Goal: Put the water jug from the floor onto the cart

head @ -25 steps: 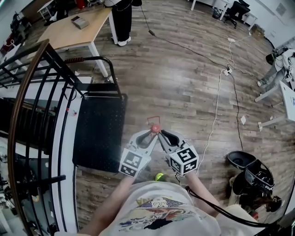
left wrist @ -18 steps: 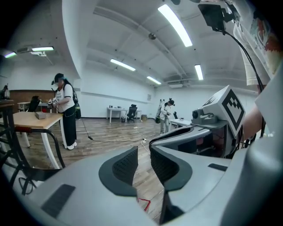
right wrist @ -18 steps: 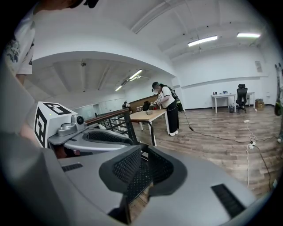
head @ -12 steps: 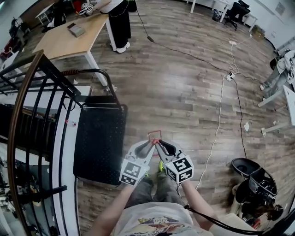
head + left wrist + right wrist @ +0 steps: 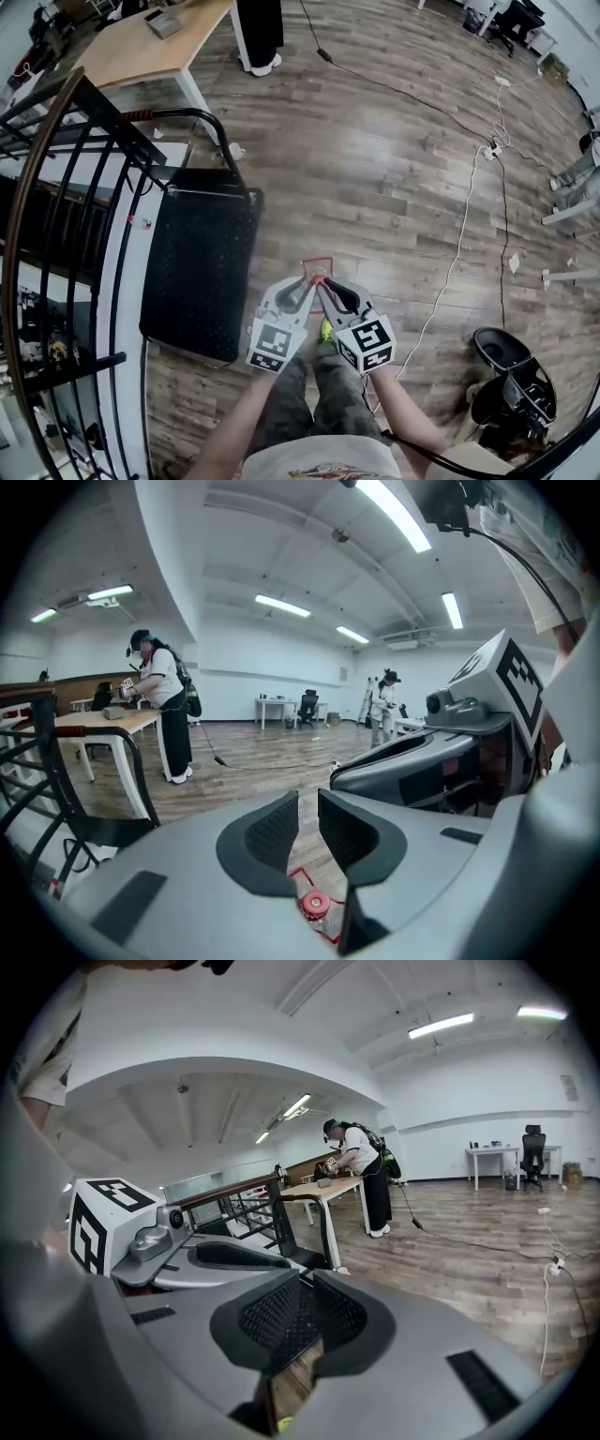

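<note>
Near black cart, red-capped water jug

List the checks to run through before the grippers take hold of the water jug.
1. Left gripper jaws apart, nothing between them: ok.
2. Right gripper jaws apart, ready to grip: not ok, they are shut.
3. Jug close by, its red cap just past the gripper tips: ok.
4. Cart deck free to take the jug: ok.
5. Jug's body and grip point visible: cannot tell.
</note>
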